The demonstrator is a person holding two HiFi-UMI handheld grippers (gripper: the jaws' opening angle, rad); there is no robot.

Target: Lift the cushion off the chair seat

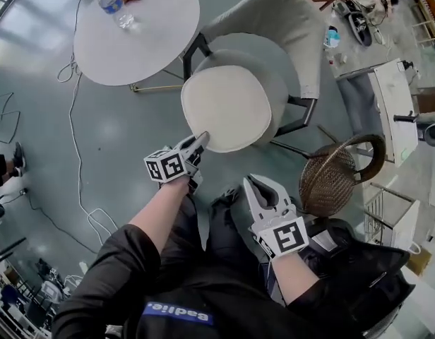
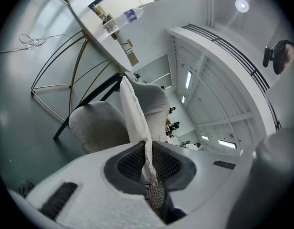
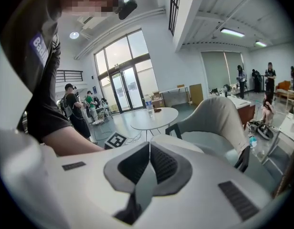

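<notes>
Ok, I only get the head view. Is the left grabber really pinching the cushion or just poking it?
Observer: Pinching. The left gripper view shows the left gripper closed on the cushion, with its thin edge clamped.
Operator: Has the other grabber got anything?
Observer: No. In the right gripper view the right gripper has its jaws together, nothing between them.
Operator: Anybody behind the chair?
Observer: Yes, the right gripper view shows people standing far behind the chair.

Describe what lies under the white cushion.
The grey chair seat shows beyond the cushion, whose near edge the left claw pinches. The seat directly beneath is covered.
</notes>
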